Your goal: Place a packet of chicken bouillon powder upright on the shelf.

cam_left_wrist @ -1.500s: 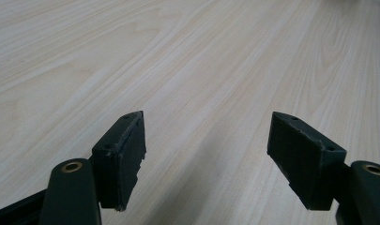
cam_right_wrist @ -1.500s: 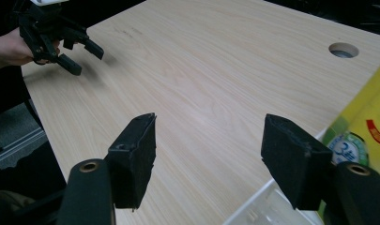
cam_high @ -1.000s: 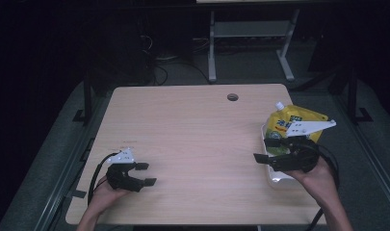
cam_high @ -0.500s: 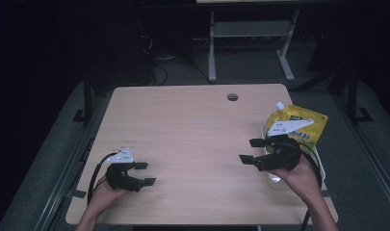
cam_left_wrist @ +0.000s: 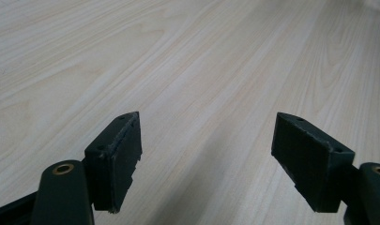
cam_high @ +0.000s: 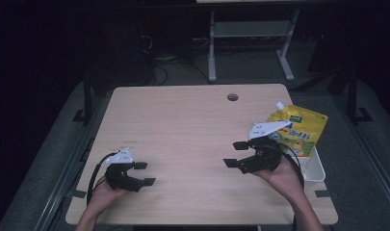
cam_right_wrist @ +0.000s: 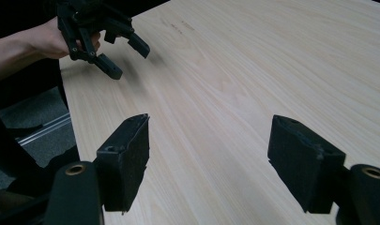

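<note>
Yellow pouch (cam_high: 298,131) with a white spout is seen at the right edge of the surface (cam_high: 183,125), its lower part resting in a white bin (cam_high: 314,168) that sits at the same edge. Green and white print is carried on its face; the wording cannot be read.

Just beside the pouch, toward the middle of the surface, the right hand-held gripper (cam_high: 236,154) is held in the right hand (cam_high: 279,175), its jaws spread wide with nothing between them. A grey three-cornered plate is carried on top of it, overlapping the pouch in the high view. In the right gripper view the right hand-held gripper's (cam_right_wrist: 209,164) jaws are seen parted over bare wood.

Well apart, near the front left corner, the left hand-held gripper (cam_high: 143,173) is held low over the surface by the left hand (cam_high: 106,192), its jaws likewise open and empty. In the left gripper view the left hand-held gripper's (cam_left_wrist: 206,161) jaws are set wide over pale wood grain. It is also seen far off in the right gripper view (cam_right_wrist: 126,56).

A round hole (cam_high: 232,97) is cut near the far edge of the surface
</note>
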Action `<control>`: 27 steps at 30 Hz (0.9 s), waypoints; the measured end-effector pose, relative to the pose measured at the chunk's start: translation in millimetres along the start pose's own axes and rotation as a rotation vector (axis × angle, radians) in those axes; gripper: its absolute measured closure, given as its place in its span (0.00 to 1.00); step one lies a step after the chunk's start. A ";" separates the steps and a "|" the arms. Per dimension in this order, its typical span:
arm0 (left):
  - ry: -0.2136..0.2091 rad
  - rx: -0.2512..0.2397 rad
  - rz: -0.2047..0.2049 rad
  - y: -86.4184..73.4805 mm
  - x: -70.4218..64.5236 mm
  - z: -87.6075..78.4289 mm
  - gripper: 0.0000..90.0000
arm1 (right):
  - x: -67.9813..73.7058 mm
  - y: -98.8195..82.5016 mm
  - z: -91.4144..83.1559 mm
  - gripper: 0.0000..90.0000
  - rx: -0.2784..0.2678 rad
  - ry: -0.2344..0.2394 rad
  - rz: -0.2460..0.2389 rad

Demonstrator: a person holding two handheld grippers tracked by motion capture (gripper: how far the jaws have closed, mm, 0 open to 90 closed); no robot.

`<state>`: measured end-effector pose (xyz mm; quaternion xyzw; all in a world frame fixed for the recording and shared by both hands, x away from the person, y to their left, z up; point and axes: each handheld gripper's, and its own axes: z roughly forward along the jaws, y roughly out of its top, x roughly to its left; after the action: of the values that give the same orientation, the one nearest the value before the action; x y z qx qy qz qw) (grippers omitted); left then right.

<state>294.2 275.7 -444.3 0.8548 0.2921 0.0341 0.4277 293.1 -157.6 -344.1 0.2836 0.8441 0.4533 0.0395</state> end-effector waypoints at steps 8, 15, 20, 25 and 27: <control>0.002 -0.001 0.002 -0.1 -0.3 -0.6 0.27 | 4.3 -0.3 14.7 0.32 0.012 0.031 -0.013; 0.001 -0.001 0.001 -0.2 0.0 -0.1 0.27 | 9.5 -3.7 29.4 0.31 0.028 0.069 -0.030; 0.001 -0.003 0.001 -0.3 -0.1 -0.4 0.27 | 13.6 -6.6 37.9 0.31 0.045 0.090 -0.038; 0.004 0.001 0.006 -0.2 -0.4 -0.9 0.27 | 16.7 -11.8 45.2 0.31 0.057 0.105 -0.039; 0.003 0.003 0.009 -0.2 -0.5 -0.9 0.27 | 17.9 -14.9 48.1 0.31 0.061 0.110 -0.041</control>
<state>293.4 276.2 -443.8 0.8566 0.2891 0.0370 0.4257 287.1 -119.1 -380.7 0.2420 0.8641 0.4414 -0.0065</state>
